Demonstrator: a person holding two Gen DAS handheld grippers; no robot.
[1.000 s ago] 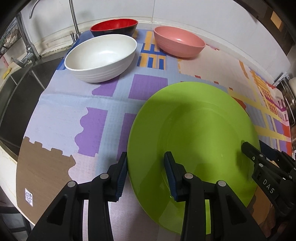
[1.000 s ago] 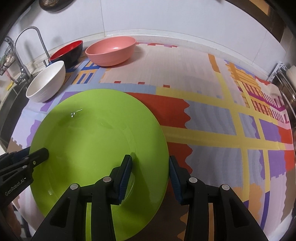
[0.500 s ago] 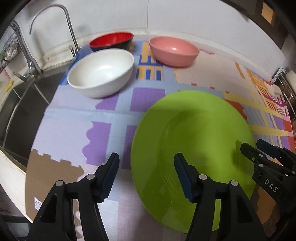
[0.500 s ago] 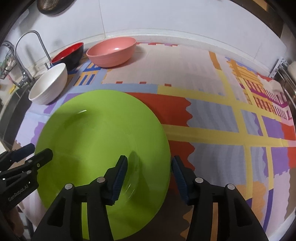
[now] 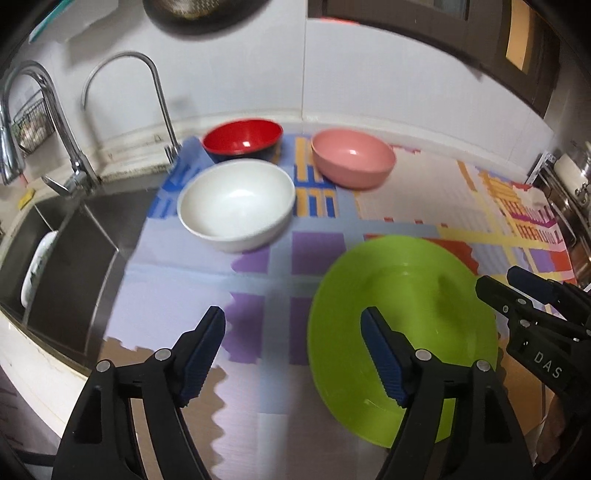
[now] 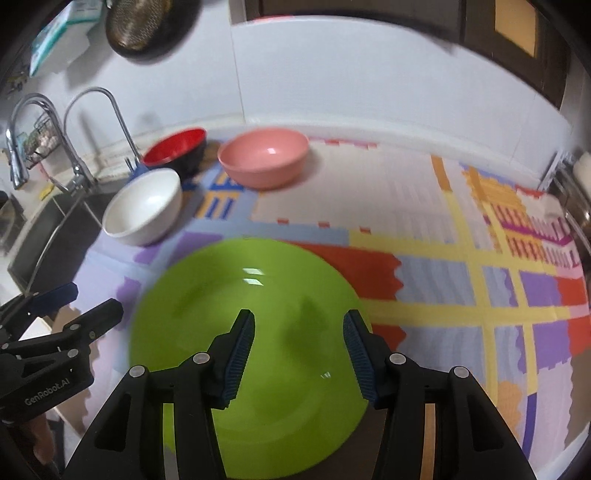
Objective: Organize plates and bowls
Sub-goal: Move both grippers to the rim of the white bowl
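A lime-green plate (image 5: 406,295) (image 6: 258,295) lies flat on the patterned mat. Behind it stand a white bowl (image 5: 236,203) (image 6: 144,206), a red-and-black bowl (image 5: 242,138) (image 6: 173,144) and a pink bowl (image 5: 352,155) (image 6: 264,155). My left gripper (image 5: 291,317) (image 6: 94,299) hovers over the plate's left rim with its jaws opening and nothing between them. Above the plate's near right part, my right gripper (image 6: 299,317) (image 5: 498,278) stands open and touches nothing.
A steel sink (image 5: 74,236) with two faucets (image 5: 155,85) lies to the left, with a white dish (image 5: 35,266) leaning inside it. A dark pan (image 6: 147,26) hangs on the wall. A metal rack (image 5: 569,184) borders the mat's right end.
Both grippers let go of the green plate's rim, widened their jaws and rose away from it. The plate stays on the mat, and the bowls have not moved.
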